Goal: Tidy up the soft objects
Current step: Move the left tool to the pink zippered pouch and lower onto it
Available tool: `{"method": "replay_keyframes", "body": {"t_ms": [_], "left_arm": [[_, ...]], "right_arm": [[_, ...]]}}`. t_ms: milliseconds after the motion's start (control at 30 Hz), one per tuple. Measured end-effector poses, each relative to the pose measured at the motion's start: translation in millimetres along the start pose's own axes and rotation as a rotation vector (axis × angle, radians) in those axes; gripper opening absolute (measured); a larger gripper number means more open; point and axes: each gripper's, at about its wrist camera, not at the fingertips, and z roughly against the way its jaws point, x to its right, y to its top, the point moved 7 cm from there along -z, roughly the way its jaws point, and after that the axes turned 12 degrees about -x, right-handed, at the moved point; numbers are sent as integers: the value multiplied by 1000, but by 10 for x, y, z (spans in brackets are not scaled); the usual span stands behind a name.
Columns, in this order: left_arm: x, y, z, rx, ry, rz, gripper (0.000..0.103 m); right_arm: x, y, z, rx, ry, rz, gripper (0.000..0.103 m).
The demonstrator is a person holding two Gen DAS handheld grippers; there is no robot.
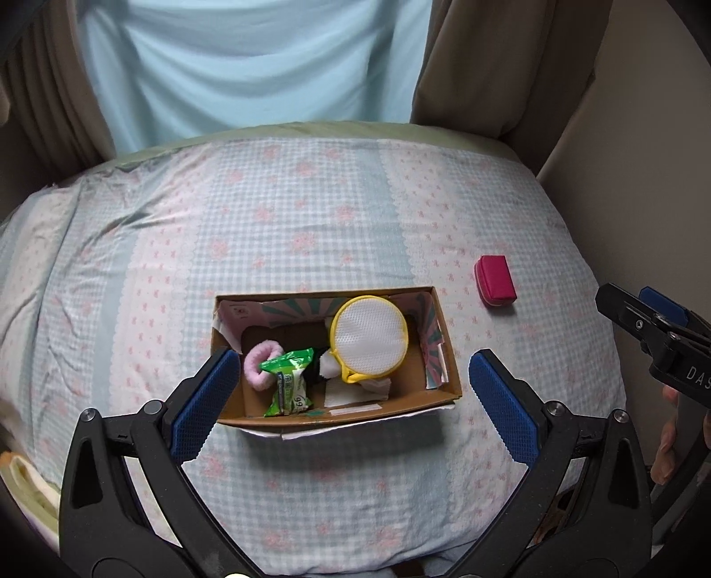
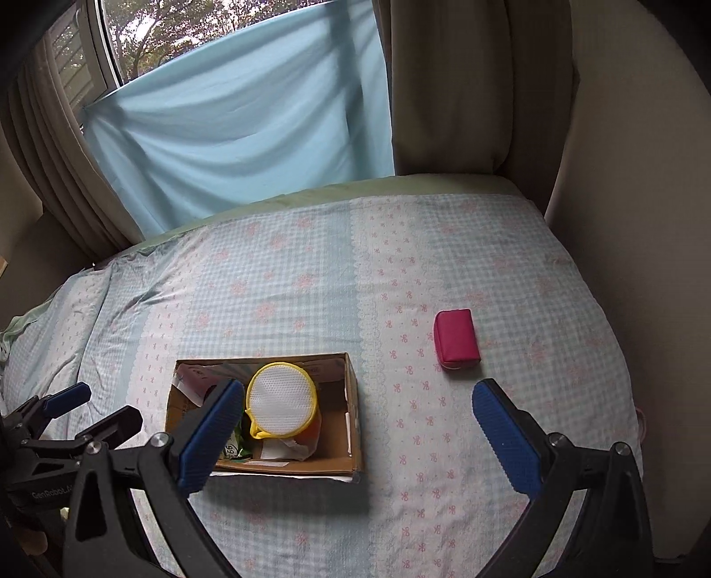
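A home bedroom: bed (image 2: 311, 275) under a gingham bedsheet (image 1: 311, 213) with pink flowers, beige curtains (image 2: 444, 89) framing a window (image 2: 177, 26) onto trees, light blue cloth (image 2: 240, 129) hung across it.

We see a bed (image 2: 311, 275) spread with a blue-checked, pink-flowered sheet. Behind it a pale blue cloth (image 2: 240, 120) hangs between beige curtains (image 2: 466, 89), with the window (image 2: 146, 26) showing daylit trees.
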Motion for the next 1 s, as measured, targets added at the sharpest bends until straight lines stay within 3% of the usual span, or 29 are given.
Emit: {"method": "replay_keyframes", "body": {"t_ms": [233, 467, 733, 1000], "left_arm": [[749, 23, 57, 37, 11, 27, 103], [1516, 229, -283, 24, 14, 44, 103], [2199, 706, -1224, -55, -25, 49, 103], [2651, 1117, -2355, -163, -9, 17, 103]], "right_arm": [[722, -13, 198, 45, 6, 27, 102], [1496, 61, 119, 51, 18, 45, 102], [2224, 197, -309, 38, 3, 55, 102], [2650, 314, -1122, -14, -4, 83, 102]]}}
